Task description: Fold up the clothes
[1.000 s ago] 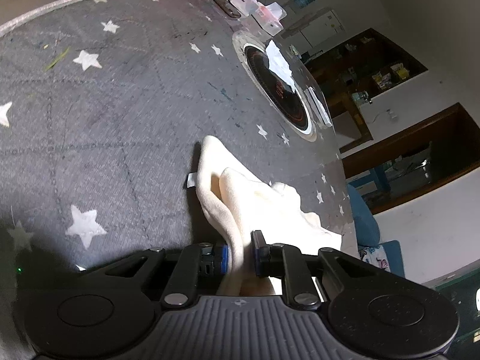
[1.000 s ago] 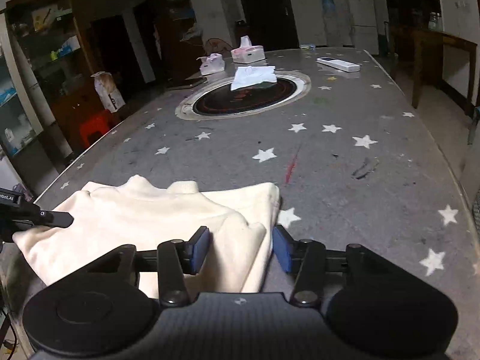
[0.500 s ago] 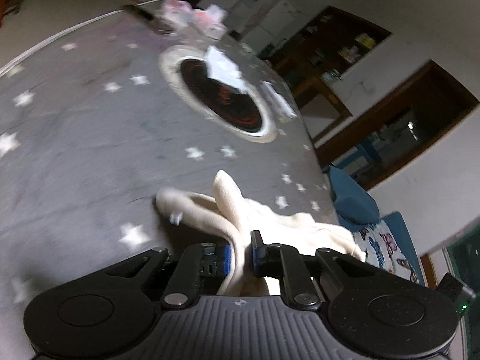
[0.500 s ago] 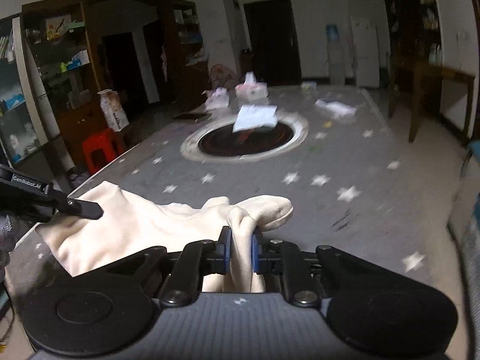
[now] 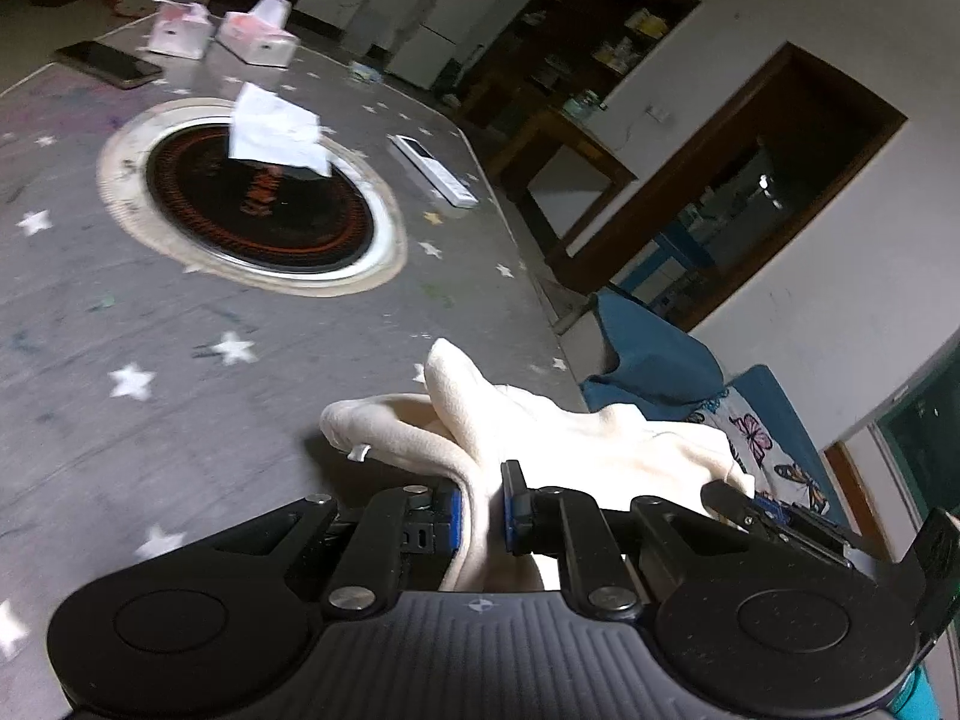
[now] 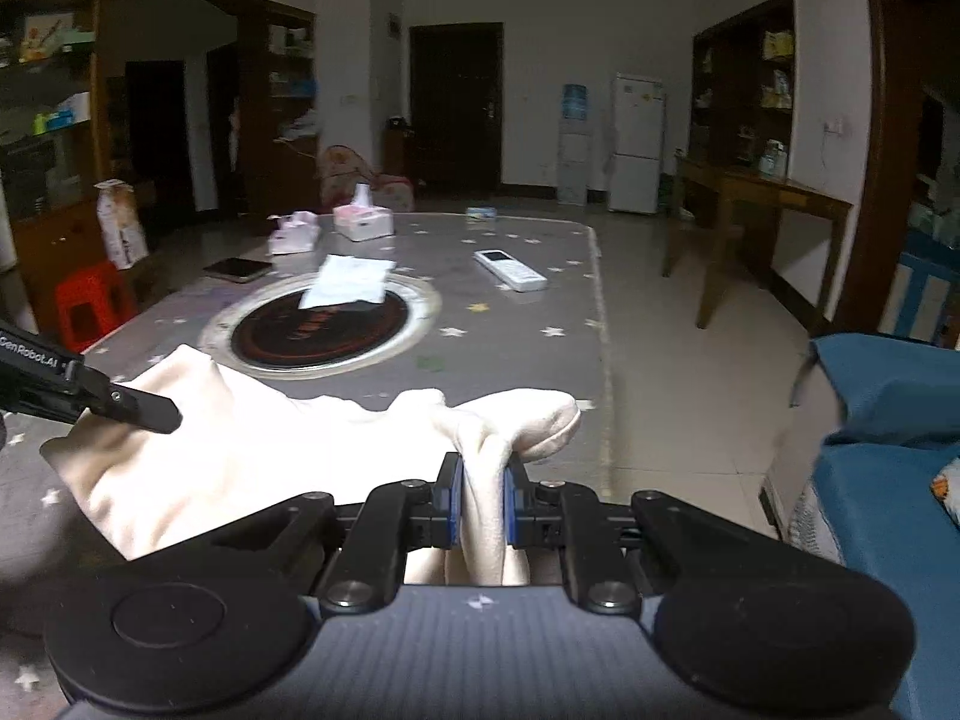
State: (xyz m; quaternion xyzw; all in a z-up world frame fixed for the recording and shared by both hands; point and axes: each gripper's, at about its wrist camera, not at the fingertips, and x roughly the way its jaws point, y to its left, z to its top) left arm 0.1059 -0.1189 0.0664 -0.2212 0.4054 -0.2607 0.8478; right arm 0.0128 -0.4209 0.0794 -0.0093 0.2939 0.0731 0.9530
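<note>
A cream garment [image 5: 540,426] hangs between both grippers above the grey star-patterned table [image 5: 120,312]. My left gripper [image 5: 482,510] is shut on one bunched edge of it. My right gripper [image 6: 483,504] is shut on the opposite edge of the garment [image 6: 252,450], which stretches off to the left. The left gripper [image 6: 120,402] shows at the left of the right wrist view, and the right gripper [image 5: 774,516] at the lower right of the left wrist view. The garment is lifted off the table.
A round black cooktop [image 6: 324,330] with a white cloth [image 6: 351,282] on it lies mid-table. A white remote [image 6: 510,270], two tissue boxes [image 6: 363,222], and a dark phone [image 6: 237,269] lie farther back. A blue sofa [image 6: 888,420] stands right of the table.
My right gripper shut on the garment's edge. Both grippers rose, lifting the garment off the table, and the views tilted up toward the room.
</note>
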